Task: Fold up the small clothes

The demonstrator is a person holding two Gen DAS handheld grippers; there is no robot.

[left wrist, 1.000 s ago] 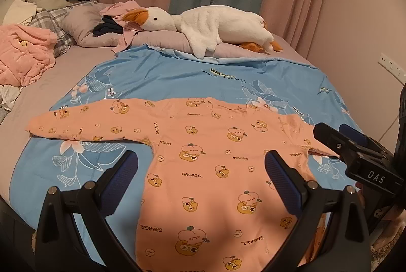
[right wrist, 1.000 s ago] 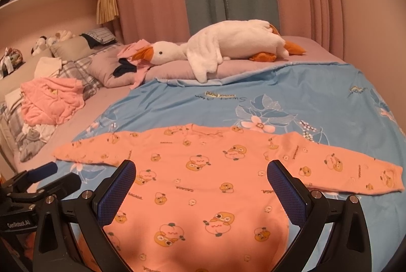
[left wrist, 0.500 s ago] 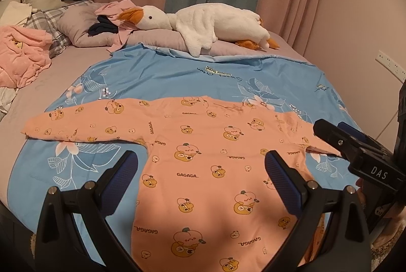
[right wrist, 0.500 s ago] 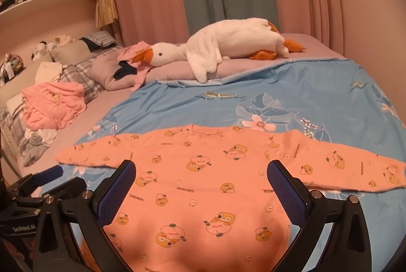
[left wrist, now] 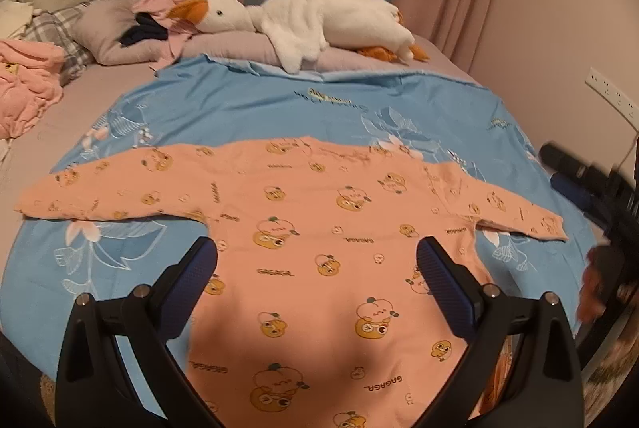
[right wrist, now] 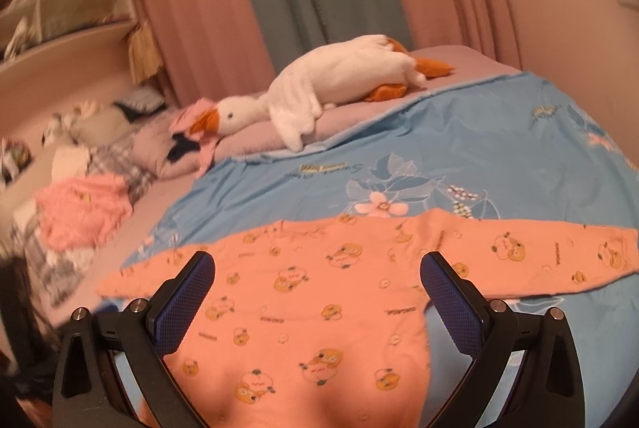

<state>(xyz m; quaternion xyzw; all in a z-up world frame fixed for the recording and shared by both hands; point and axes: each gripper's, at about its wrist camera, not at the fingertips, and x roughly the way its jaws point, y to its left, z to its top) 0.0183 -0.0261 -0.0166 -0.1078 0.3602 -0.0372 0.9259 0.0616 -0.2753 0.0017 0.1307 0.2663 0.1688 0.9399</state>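
Orange shirt (left wrist: 319, 248) flat on blue quilt (left wrist: 279, 108)

Warm, dim room light; a soft shadow falls across the near hem of the orange baby romper (left wrist: 319, 268). Beyond the plush goose (right wrist: 319, 88), the right wrist view smears with motion blur, and both views bow at their edges.

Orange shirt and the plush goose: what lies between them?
Only bare blue quilt separates the orange shirt from the plush goose; both wrist views show it.
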